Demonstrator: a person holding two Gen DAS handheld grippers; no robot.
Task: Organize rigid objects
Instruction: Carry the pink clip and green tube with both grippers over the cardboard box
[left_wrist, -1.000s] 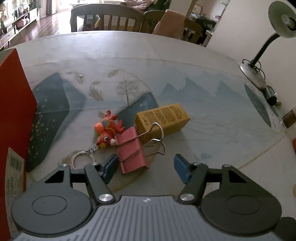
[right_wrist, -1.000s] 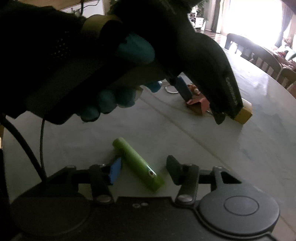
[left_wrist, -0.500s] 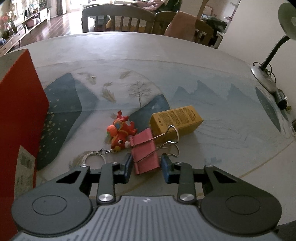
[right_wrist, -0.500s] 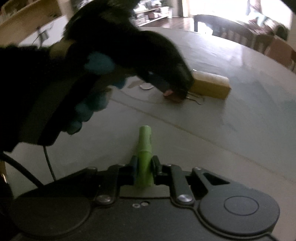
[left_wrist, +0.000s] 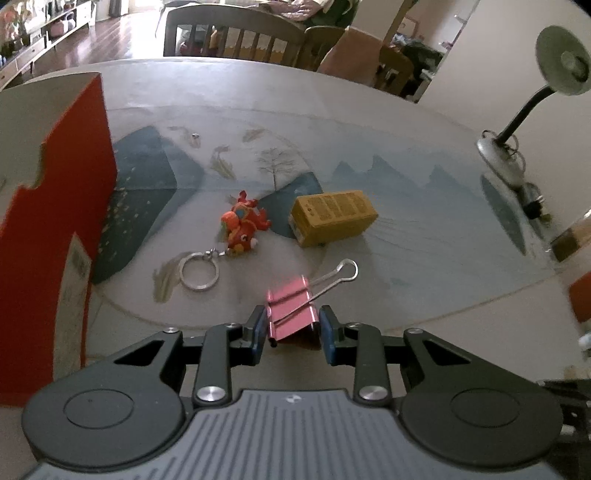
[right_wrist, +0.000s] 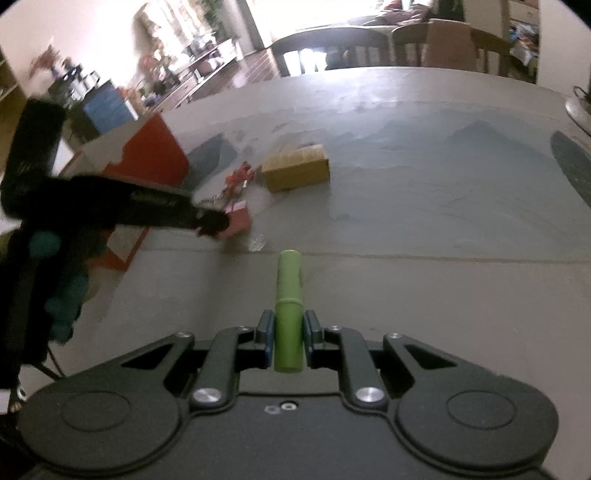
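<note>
Left gripper angled down, closing on pink binder clip, right gripper clamping green tube

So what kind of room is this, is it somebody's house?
Most likely a home dining room. A big round table has wooden chairs pulled up behind it, a desk lamp stands at its edge, and a living area with shelves shows beyond.

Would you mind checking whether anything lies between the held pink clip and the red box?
Nothing visible does. The clip sits in the left claw, and the box stands to its left across bare table.
</note>
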